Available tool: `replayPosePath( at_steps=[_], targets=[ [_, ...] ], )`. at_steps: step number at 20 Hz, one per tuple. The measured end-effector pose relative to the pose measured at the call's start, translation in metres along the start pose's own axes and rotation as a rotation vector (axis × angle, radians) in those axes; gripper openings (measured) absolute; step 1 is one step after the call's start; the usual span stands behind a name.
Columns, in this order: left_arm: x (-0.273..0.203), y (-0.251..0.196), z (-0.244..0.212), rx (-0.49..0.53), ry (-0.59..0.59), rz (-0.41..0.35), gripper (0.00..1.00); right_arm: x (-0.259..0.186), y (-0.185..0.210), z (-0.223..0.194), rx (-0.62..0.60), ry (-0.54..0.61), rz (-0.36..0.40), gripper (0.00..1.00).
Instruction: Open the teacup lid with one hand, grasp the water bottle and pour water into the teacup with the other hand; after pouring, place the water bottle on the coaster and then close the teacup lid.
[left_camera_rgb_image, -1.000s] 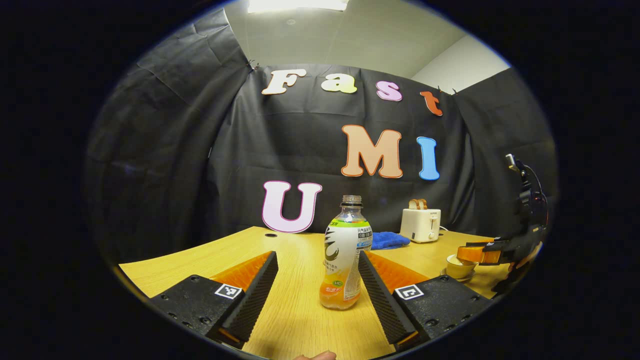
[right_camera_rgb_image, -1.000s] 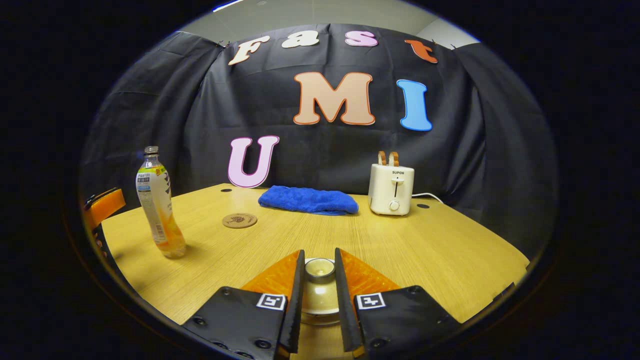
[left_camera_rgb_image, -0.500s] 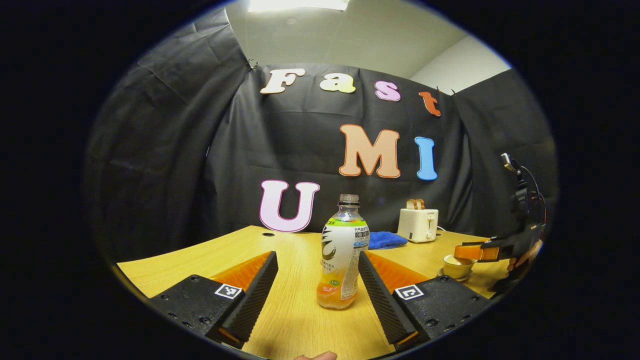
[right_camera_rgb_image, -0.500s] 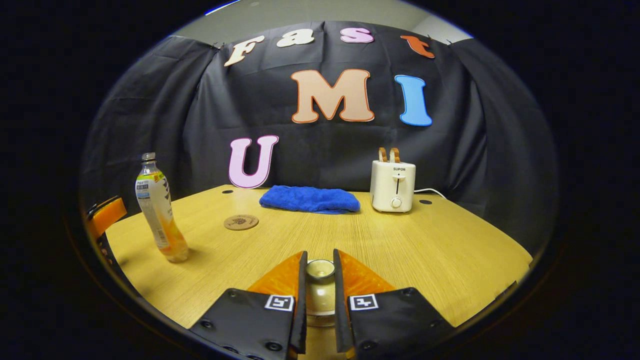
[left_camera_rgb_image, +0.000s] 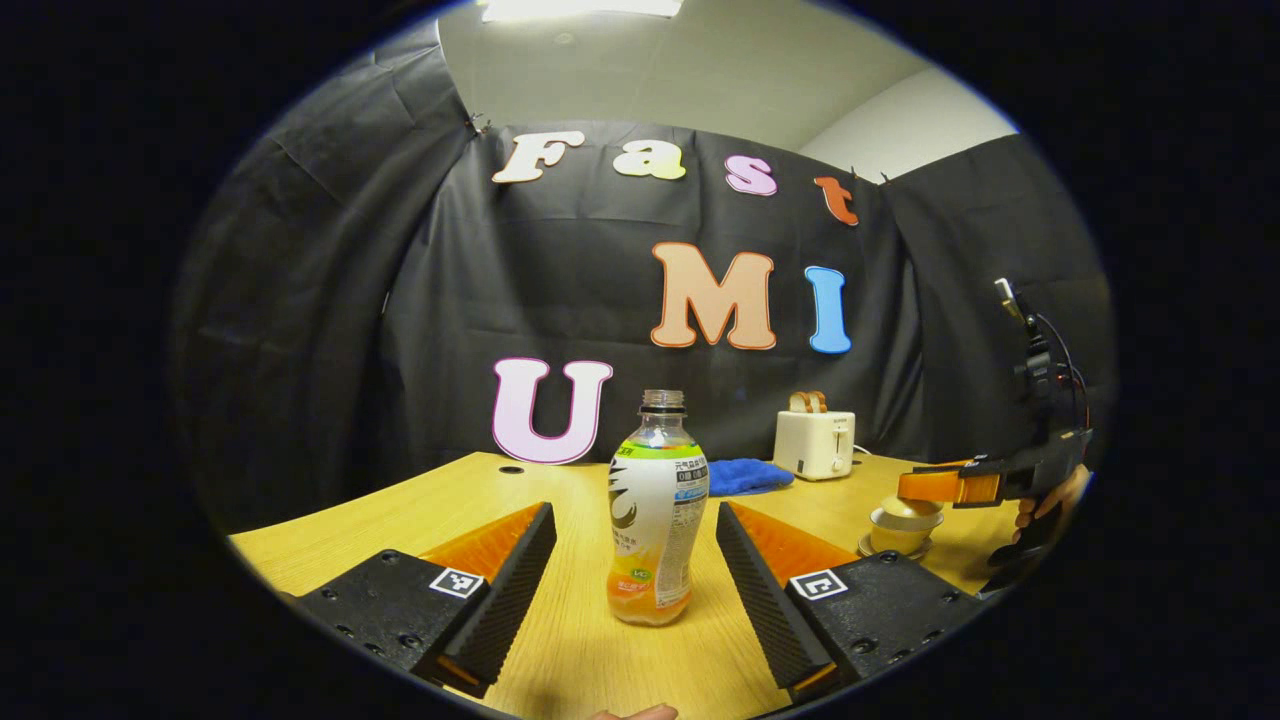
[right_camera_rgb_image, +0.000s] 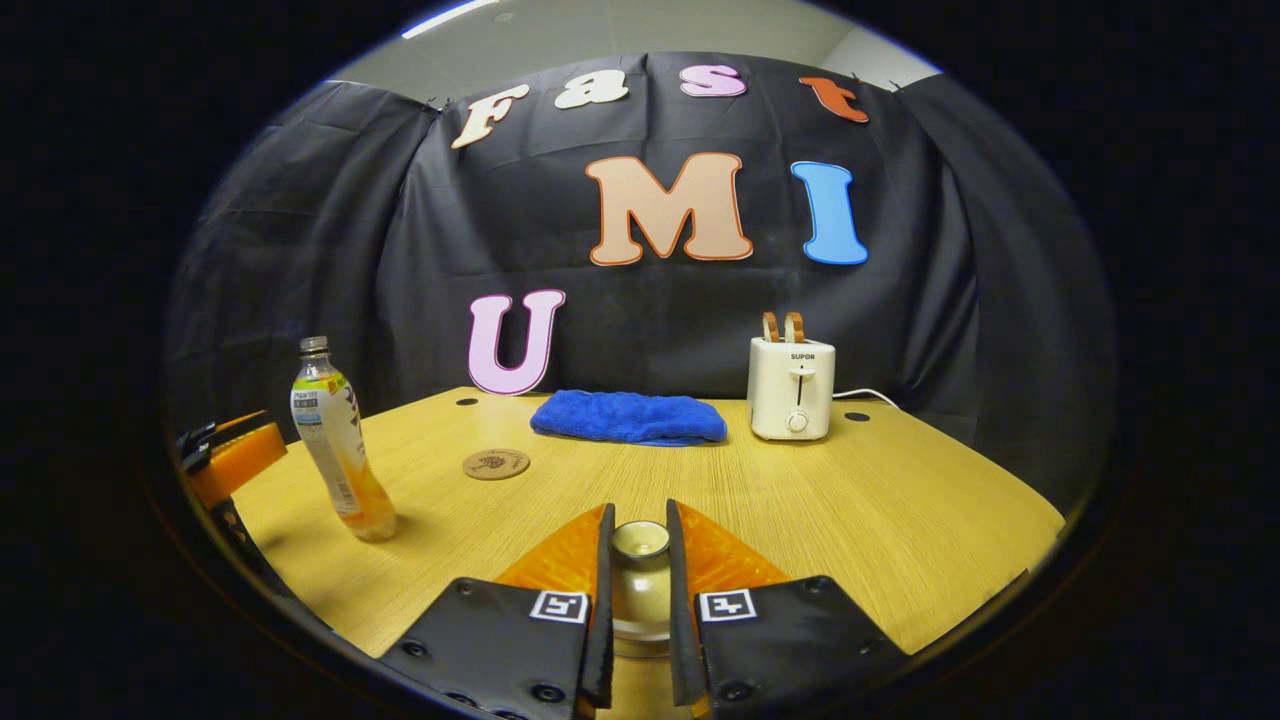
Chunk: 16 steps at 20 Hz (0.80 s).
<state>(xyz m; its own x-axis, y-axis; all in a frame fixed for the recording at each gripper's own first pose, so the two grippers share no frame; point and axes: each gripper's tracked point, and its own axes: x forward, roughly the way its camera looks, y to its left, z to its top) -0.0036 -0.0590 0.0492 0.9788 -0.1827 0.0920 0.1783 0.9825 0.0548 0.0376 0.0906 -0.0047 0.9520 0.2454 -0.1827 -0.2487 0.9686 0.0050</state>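
water bottle (left_camera_rgb_image: 650, 520) stands upright on the tabletop (left_camera_rgb_image: 590, 650), straight ahead of your left claw (left_camera_rgb_image: 636, 590) and between its two fingers, which are spread wide with a gap on each side of the bottle, so neither touches it. its long axis runs vertically, neck up and no cap visible on the mouth, with orange liquid low in the base. this is the relation the coming move turns on: the bottle is already centred in the opening, so in my judgement you only need to ease forward a little and bring the fingers in on the labelled waist.

your right claw (right_camera_rgb_image: 638, 585) is drawn in close around the knob of the teacup lid (right_camera_rgb_image: 640, 540), fingers pressing either side of it. in the left gripper view that claw sits off to the right, holding the lid just above the teacup (left_camera_rgb_image: 903, 525), which rests on its saucer.

from the right gripper view the bottle is well off to the left, so the left claw is clearly the nearer one. the coaster (right_camera_rgb_image: 496, 464) lies flat between the bottle and the blue cloth (right_camera_rgb_image: 628, 417); a toaster (right_camera_rgb_image: 791, 388) stands further back.
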Motion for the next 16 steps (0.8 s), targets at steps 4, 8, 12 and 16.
replayPosePath(
  at_steps=[4,8,12,16],
  targets=[
    [0.012,-0.004,-0.013,-0.013,0.048,-0.019,0.94,-0.004,-0.002,0.006,0.010,-0.008,0.006,0.26],
    [0.024,-0.007,-0.031,-0.037,0.116,-0.025,0.95,-0.007,-0.001,0.006,0.005,-0.005,0.019,0.26],
    [0.033,-0.008,-0.040,-0.031,0.156,-0.028,0.95,-0.007,0.001,0.005,0.011,0.002,0.032,0.26],
    [0.042,-0.005,-0.047,-0.012,0.183,-0.013,0.95,-0.008,0.001,0.004,0.009,0.011,0.034,0.26]
  ],
)
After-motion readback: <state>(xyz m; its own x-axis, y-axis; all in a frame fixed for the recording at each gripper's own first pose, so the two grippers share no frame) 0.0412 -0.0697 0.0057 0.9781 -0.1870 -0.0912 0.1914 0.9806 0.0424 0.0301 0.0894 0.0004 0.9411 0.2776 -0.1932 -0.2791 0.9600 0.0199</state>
